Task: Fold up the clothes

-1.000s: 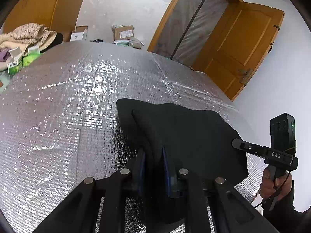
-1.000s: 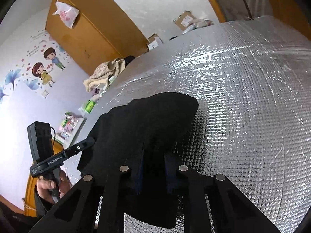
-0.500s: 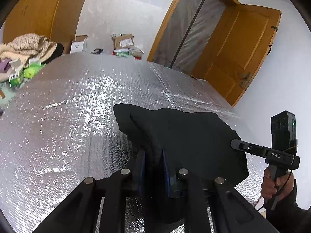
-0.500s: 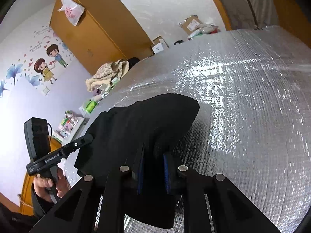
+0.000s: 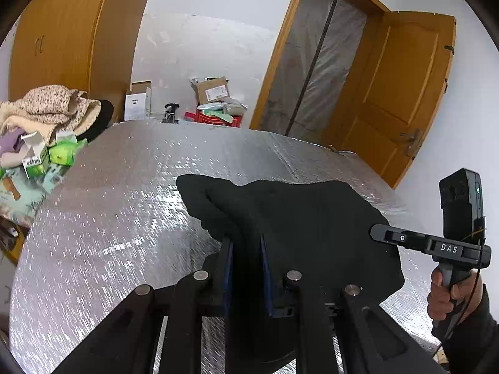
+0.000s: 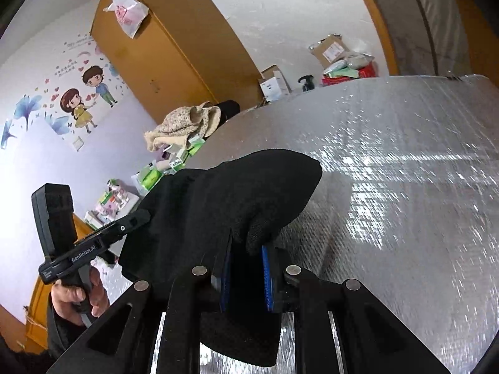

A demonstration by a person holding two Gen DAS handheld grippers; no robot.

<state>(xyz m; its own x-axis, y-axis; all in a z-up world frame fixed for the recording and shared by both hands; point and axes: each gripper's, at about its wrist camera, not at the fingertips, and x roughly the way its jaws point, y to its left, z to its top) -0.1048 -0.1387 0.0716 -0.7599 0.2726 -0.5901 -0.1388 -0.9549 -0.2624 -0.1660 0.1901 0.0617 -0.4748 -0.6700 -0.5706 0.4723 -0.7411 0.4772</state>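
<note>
Two grippers clamping one black garment (image 5: 299, 218), each set of jaws closed on a bunched edge of the cloth. Seeing, in the left wrist view, the left gripper (image 5: 246, 249) pinching a thick fold between blue-lined pads, with soft, matte knit fabric spreading ahead in a lumpy, rounded sheet. Hanging partly lifted above the desk (image 5: 124, 202), which is covered in silvery, quilted foil with a fine glittering grid. Showing at the right edge a hand (image 5: 452, 293) in a dark sleeve, gripping the black handle of the other tool just beside the garment's far edge.

Seeing, in the right wrist view, the right gripper (image 6: 246, 258) biting a pebbly, nubby roll of the same garment, a flap drooping below the pads and a smooth domed hump rising ahead. Showing at the left the other hand (image 6: 78, 296) around a black pistol-shaped handle.

Lying beyond the desk: a crumpled pile of beige speckled clothing (image 5: 46, 109), small green-and-white cartons (image 5: 46, 155), cardboard boxes (image 5: 212, 90), an orange wooden door (image 5: 402, 109), and cartoon wall stickers (image 6: 84, 93).
</note>
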